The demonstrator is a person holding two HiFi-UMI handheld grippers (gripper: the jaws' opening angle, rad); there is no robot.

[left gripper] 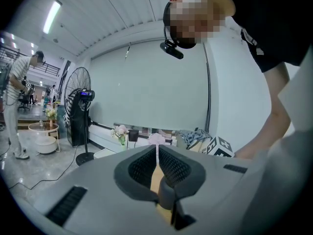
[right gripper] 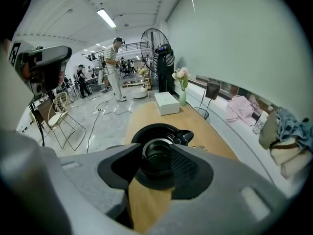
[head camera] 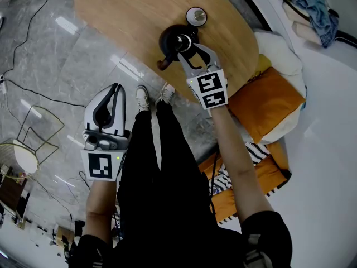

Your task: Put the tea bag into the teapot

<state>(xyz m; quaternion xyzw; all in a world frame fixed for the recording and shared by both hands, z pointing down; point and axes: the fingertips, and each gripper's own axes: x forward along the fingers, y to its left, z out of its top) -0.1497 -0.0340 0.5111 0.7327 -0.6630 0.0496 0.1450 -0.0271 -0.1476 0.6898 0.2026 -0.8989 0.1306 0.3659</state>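
A black teapot [head camera: 174, 42] stands uncovered on the oval wooden table [head camera: 122, 10]. Its round lid [head camera: 196, 17] lies just beyond it. My right gripper [head camera: 188, 48] hovers directly over the pot's mouth. In the right gripper view the jaws of this right gripper [right gripper: 157, 156] stand open, with nothing between them, framing the teapot [right gripper: 161, 133] and its dark inner strainer. No tea bag shows in any view; the strainer's inside is too dark to read. My left gripper [head camera: 117, 88] hangs low beside the person's leg, away from the table. The left gripper [left gripper: 157, 148] is shut and empty.
A white box [right gripper: 167, 103] and a vase of flowers [right gripper: 182, 89] stand at the table's far end. Orange cushions [head camera: 268, 102] lie right of the table, a wire chair [head camera: 33, 133] on the floor at left. A standing fan [right gripper: 157, 48] and people are in the background.
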